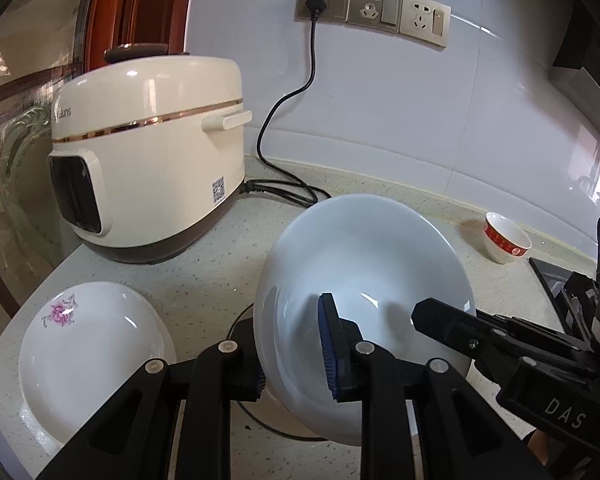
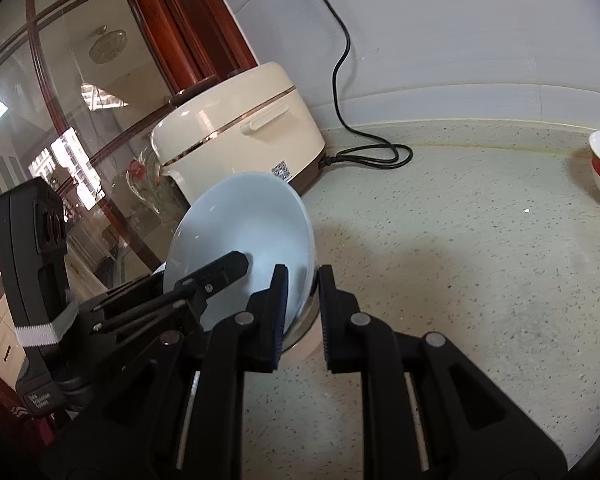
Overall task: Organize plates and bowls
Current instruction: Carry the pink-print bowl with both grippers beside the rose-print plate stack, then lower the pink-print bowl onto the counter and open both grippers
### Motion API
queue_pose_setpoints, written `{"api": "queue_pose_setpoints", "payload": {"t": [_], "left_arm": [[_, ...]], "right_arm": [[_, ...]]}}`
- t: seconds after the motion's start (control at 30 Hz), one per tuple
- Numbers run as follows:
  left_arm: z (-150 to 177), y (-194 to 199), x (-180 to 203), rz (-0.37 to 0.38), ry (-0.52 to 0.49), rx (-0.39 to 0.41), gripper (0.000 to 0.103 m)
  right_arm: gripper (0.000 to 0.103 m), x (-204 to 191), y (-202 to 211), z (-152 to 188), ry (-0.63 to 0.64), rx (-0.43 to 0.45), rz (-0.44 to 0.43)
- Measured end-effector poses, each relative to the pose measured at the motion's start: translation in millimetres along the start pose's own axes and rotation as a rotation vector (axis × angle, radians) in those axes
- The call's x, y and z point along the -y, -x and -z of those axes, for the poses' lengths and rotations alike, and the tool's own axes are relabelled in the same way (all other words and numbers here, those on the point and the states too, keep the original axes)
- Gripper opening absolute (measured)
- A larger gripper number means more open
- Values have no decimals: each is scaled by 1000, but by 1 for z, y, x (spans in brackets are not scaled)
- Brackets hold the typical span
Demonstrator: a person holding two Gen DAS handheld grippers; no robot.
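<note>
Bright daylight; glare on wall [image 1: 380, 100]; fisheye edges dark; sharp focus.

White bowl [image 1: 364, 264], pink-flowered plate [image 1: 88, 348]

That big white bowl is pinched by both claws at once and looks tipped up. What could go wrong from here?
1. The white bowl is held only at its rim by the left gripper and the right gripper; glazed and tilted, it might slip and chip on the countertop.
2. If it swings left, it could strike the flowered plate or the rice cooker.
</note>
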State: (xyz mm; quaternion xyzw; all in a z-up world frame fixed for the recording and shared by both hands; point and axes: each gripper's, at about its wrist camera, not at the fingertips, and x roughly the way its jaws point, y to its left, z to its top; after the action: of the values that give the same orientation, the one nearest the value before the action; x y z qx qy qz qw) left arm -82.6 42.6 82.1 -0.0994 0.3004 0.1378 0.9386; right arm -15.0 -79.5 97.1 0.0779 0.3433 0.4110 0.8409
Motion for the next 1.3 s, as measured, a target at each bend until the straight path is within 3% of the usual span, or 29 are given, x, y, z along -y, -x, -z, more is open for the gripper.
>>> {"api": "queue_pose_setpoints", "payload": {"t": [0.43,1.17,1.3], "left_arm": [[9,-8,-8,-23,-25,-51,23],[12,-18,-11,-20,-27,-84,26],[12,-18,-10,-19,-30,-87,32]], "right_arm": [[20,-13,-13,8,70,-59,25],[25,-20,-17,10,148,-50,83],[25,-20,-18,11,150,-54,85]]}}
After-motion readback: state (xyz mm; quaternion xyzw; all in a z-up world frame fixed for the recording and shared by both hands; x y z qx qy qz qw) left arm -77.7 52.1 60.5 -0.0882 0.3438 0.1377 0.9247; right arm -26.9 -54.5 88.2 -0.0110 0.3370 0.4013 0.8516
